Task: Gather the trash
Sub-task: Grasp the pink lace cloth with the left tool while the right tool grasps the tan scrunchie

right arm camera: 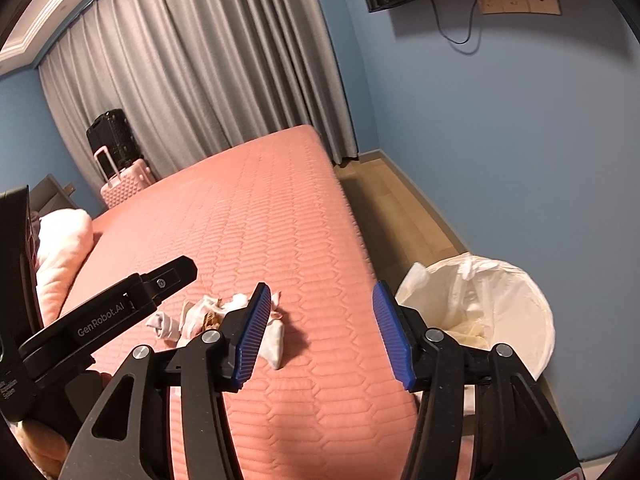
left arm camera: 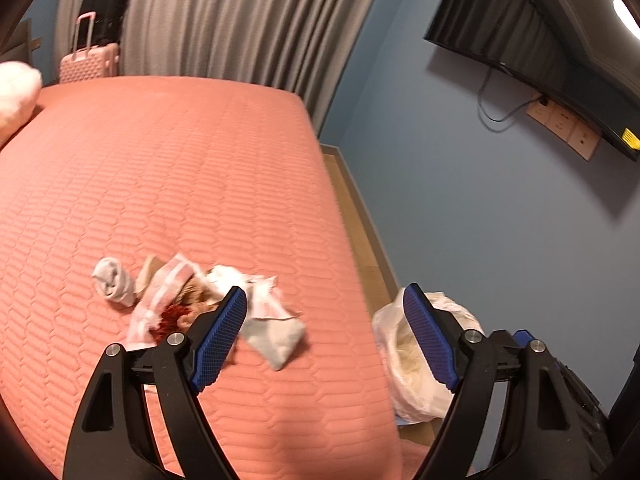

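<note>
At the far left a soft pale-pink pillow (right arm camera: 64, 248) bulges at the edge of my bed (left arm camera: 168, 184), whose salmon cover is quilted in rows of long rounded lozenges. Behind it stand a ribbed pink hard-shell suitcase (left arm camera: 90, 65) with a glossy black one (left arm camera: 107, 10) set on top, against grey pleated curtains (left arm camera: 224, 20).

Further right, on the quilt, lies the trash (left arm camera: 192, 300): a crumpled grey wad, a pink-and-white striped wrapper, torn white tissue, something frizzy and red, and a flat pale packet nearest the bed's edge. My left gripper (left arm camera: 324, 344) hangs just above and in front of this heap, its ribbed blue pads spread wide, nothing between them; the left pad overlaps the pile in the left wrist view, though I cannot tell if it touches.

My right gripper (right arm camera: 320, 332) is likewise spread wide and empty, over the bed's right edge. In its view the black body of the left tool, lettered GenRobot.AI, reaches in from the left.

Right of the bed, on pale wood flooring, sits a round bin (right arm camera: 500, 312) lined with a wrinkled, translucent white bag, some crumpled yellowish matter inside. Above, on the smooth blue wall, a dark television (left arm camera: 540, 40) hangs with beige sockets beneath.
</note>
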A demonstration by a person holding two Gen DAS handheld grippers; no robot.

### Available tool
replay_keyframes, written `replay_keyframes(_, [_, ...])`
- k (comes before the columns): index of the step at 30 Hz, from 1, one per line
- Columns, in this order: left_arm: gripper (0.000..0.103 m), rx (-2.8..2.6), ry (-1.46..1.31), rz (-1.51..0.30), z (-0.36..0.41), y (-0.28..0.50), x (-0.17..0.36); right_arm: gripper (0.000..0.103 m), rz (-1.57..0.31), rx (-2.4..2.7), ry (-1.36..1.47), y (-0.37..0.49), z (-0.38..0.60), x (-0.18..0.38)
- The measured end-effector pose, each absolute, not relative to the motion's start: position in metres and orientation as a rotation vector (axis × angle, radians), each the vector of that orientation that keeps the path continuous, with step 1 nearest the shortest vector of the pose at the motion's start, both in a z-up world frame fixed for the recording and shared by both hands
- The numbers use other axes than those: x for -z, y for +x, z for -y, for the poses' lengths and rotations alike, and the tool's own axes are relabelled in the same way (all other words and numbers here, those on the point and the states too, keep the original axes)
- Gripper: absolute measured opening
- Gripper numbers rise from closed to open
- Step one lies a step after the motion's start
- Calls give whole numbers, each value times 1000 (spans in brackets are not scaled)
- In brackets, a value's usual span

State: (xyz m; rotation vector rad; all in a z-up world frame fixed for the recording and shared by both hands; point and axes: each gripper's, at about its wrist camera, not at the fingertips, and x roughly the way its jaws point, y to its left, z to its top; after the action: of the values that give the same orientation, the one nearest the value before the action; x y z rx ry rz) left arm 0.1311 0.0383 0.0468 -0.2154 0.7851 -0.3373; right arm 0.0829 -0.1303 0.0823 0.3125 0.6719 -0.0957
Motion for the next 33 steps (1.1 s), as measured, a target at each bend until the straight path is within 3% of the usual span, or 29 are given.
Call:
replay_keyframes(25, [77,57,-234,-1023,-179,162,68,54,-898,-54,234,140,17,3])
replay_keyframes(33, [67,66,-259,-1116,-193,181,109,54,-983,-78,223,169,-9,43])
